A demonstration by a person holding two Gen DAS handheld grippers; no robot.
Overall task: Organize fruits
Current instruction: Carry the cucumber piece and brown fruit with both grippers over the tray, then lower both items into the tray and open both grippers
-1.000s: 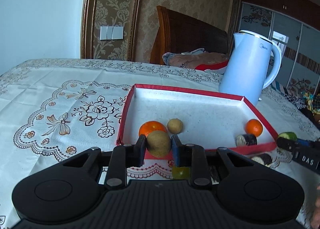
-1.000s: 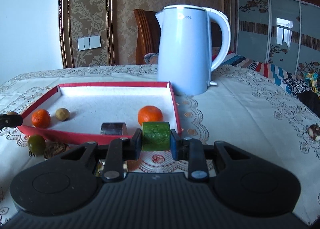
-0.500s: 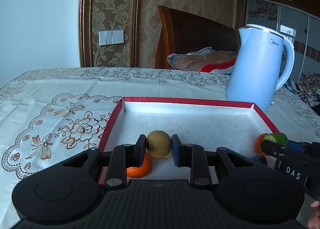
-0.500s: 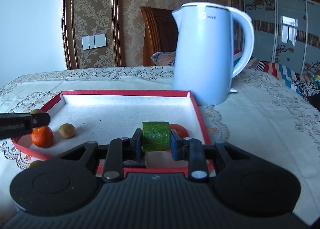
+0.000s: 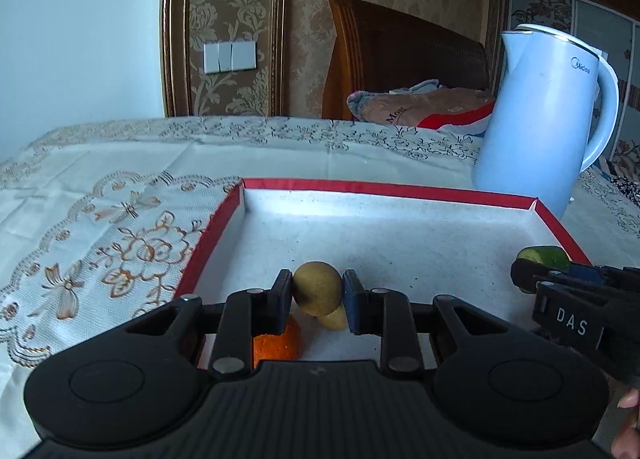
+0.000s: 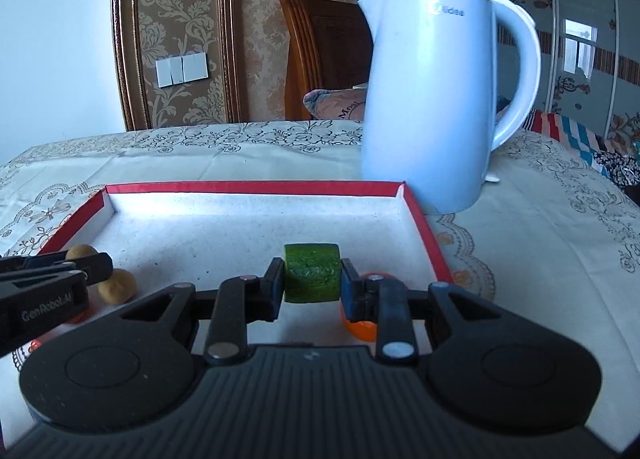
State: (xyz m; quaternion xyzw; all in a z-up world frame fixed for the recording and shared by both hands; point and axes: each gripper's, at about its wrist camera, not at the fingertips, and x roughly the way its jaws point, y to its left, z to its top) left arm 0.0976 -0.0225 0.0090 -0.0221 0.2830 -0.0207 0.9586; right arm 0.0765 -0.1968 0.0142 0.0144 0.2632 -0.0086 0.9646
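Note:
My left gripper is shut on a round brown fruit and holds it over the near left part of the red-rimmed white tray. Below it in the tray lie an orange and a second brown fruit. My right gripper is shut on a green cucumber piece over the near right part of the tray, with another orange partly hidden behind its right finger. The second brown fruit also shows at the left.
A pale blue electric kettle stands on the embroidered tablecloth just behind the tray's far right corner; it looms large in the right wrist view. A wooden chair with folded cloth stands behind the table.
Both grippers have moved forward from the tray's near edge to over its floor, each still holding its piece. The tray and kettle look closer.

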